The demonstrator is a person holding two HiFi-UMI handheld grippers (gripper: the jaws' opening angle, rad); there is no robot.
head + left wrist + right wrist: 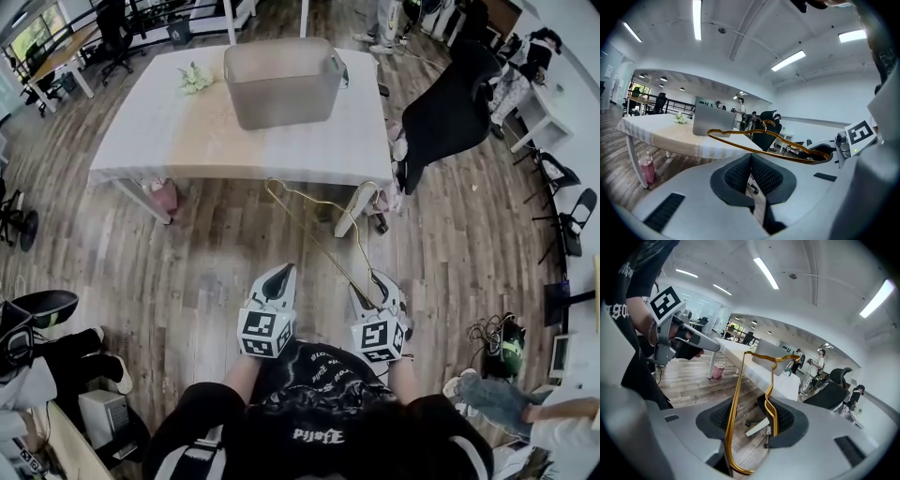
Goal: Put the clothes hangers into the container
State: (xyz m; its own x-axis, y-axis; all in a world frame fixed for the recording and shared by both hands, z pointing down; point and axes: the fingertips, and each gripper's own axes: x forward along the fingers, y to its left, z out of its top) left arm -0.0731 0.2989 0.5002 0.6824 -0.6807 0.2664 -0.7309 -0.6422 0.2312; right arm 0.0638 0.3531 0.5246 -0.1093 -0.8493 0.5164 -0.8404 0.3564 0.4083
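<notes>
Gold wire clothes hanger (736,399), in the air short of the table, clamped in my right gripper (747,401).
From the head view its thin wire half vanishes against the wood floor, and I can't see into the frosted grey plastic tub (281,94) on the white-clothed table (141,131). One shoulder bend sits squeezed between the right jaws, with the hook end toward the tub. My left gripper (751,157), alongside, is clenched on nothing.

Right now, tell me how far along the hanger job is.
Done: nothing yet that shows; no hanger can be made out in the container on the table. In hand: the right gripper has its fingers closed on a gold wire hanger; the left gripper is shut and empty. Left: carry the hanger over to the table and drop it in the container.
</notes>
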